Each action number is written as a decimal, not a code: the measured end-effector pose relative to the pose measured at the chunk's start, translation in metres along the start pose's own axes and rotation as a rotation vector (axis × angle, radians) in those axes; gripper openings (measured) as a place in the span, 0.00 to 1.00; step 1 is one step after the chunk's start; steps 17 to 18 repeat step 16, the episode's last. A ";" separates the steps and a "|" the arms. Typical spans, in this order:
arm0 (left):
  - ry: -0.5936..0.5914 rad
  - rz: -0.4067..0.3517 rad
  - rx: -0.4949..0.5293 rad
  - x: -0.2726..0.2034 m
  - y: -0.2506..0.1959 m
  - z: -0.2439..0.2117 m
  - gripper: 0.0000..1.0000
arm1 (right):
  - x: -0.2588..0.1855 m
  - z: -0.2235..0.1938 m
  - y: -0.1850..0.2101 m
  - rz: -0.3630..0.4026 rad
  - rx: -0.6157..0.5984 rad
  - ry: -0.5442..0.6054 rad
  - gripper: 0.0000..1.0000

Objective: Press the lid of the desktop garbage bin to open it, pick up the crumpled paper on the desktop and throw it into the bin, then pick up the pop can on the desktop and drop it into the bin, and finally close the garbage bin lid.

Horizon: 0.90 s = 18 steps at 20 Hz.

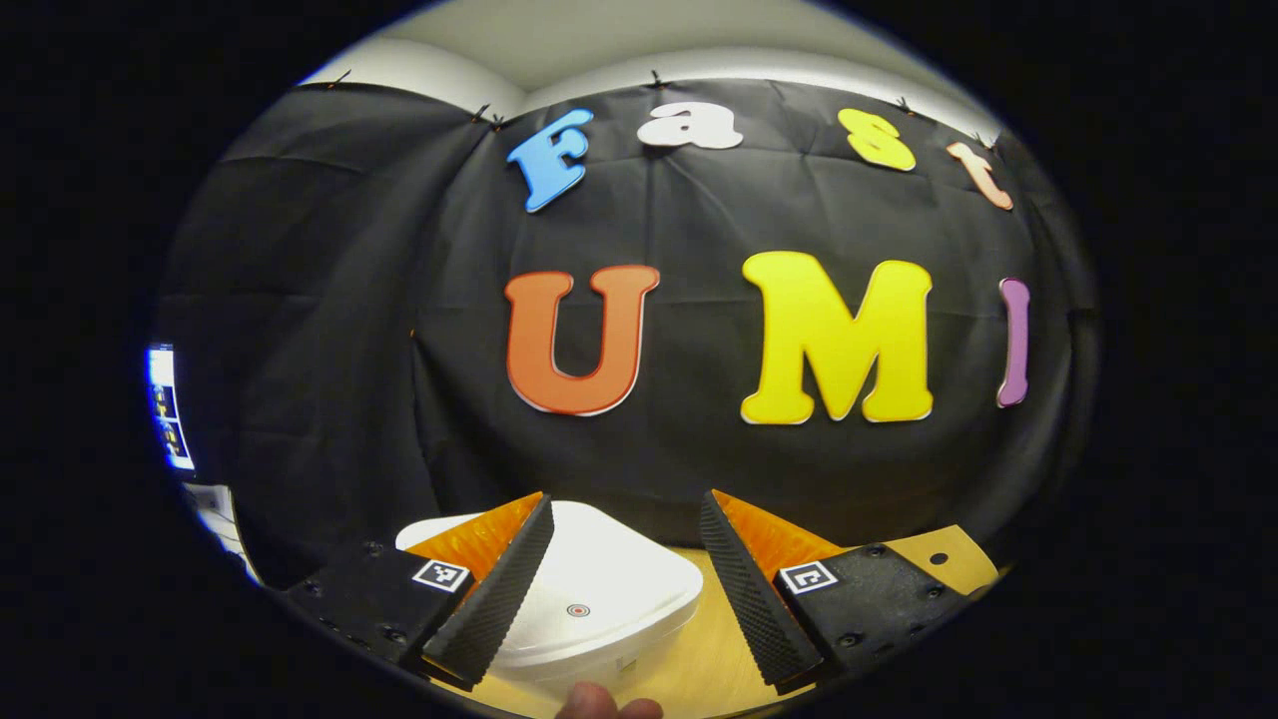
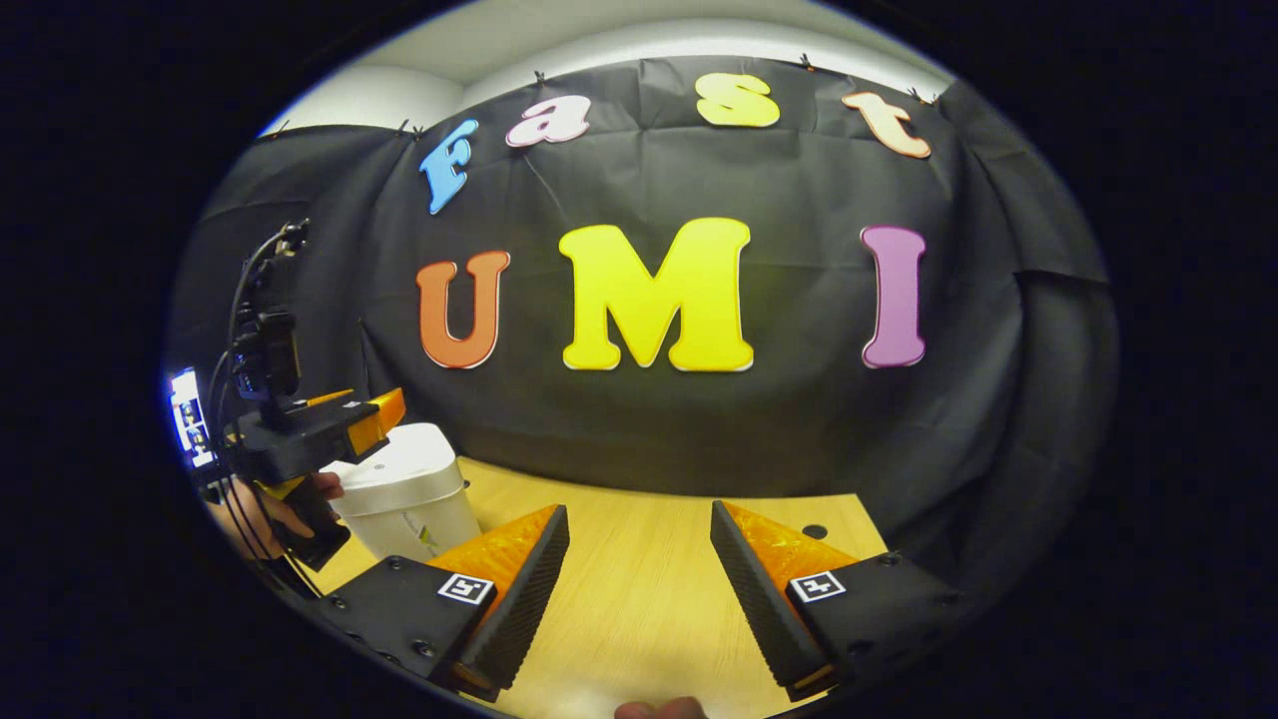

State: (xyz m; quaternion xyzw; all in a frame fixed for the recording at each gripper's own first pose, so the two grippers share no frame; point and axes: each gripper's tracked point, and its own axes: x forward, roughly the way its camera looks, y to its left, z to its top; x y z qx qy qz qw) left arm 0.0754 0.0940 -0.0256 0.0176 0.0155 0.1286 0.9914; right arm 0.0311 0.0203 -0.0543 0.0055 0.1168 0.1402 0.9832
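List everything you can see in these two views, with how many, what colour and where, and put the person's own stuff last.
Garbage bin: one, white, lid shut with a small round mark on top; on the desktop below the left gripper; in the right gripper view it stands at the left.
Desktop: one, light wood, in front of the black cloth wall.
Hole in the desktop: one, dark, near the back edge at the right.
Screen: one, lit, at the far left edge.
Left gripper: one, fingers apart above the bin lid, holding nothing; seen from the side in the right gripper view.
Right gripper: one, fingers apart over bare desktop, holding nothing.
Hand: one, gripping the left gripper's handle.
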 end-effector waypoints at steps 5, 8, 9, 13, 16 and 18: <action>-0.060 -0.131 -0.008 -0.040 -0.029 0.036 0.96 | -0.013 0.026 0.006 -0.041 0.022 -0.088 0.89; -0.080 -0.211 -0.033 -0.059 -0.047 0.045 0.96 | -0.021 0.032 0.006 -0.067 0.011 -0.121 0.90; -0.084 -0.241 -0.037 -0.064 -0.054 0.046 0.96 | -0.024 0.035 0.007 -0.073 0.010 -0.132 0.90; -0.082 -0.305 -0.042 -0.082 -0.070 0.041 0.97 | -0.030 0.038 0.006 -0.098 0.007 -0.157 0.92; -0.064 -0.313 -0.056 -0.089 -0.077 0.037 0.97 | -0.031 0.037 0.006 -0.105 0.018 -0.158 0.91; -0.064 -0.313 -0.056 -0.089 -0.077 0.037 0.97 | -0.031 0.037 0.006 -0.105 0.018 -0.158 0.91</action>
